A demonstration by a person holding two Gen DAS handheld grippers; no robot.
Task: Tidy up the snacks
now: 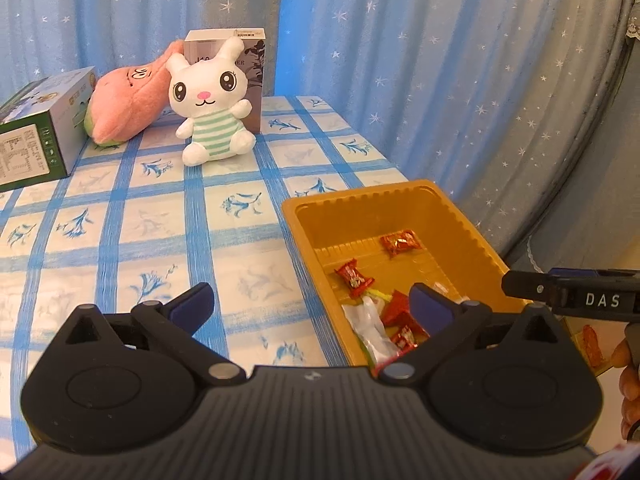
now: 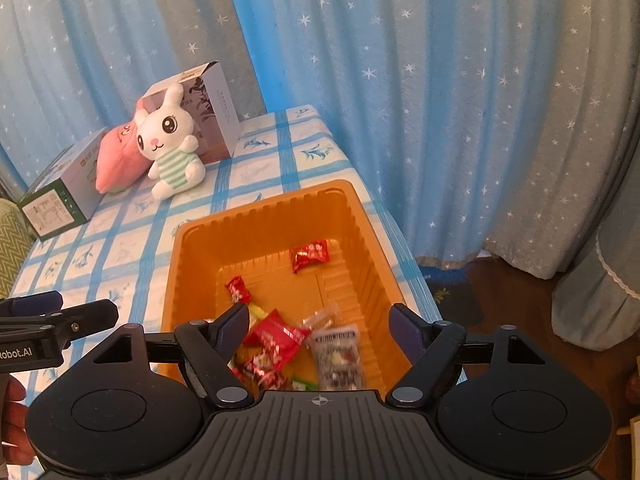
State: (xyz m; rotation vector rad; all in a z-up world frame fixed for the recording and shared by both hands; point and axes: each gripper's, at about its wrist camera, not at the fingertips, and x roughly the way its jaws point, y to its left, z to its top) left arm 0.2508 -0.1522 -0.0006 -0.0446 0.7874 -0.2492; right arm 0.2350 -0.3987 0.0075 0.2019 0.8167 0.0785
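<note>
**Snacks sit in the orange tray**

The snacks lie in the orange tray on the counter, most of them bunched at the near end. The left gripper has its fingers spread wide with nothing in them. The right gripper hangs over the tray, fingers apart and empty. A white bunny toy sits at the far end.

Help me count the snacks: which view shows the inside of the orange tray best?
The right wrist view: the orange tray sits centred, its whole floor open with the red snack packets in sight. In the left wrist view the tray lies off to the right, its near corner hidden behind the left tongs.
</note>
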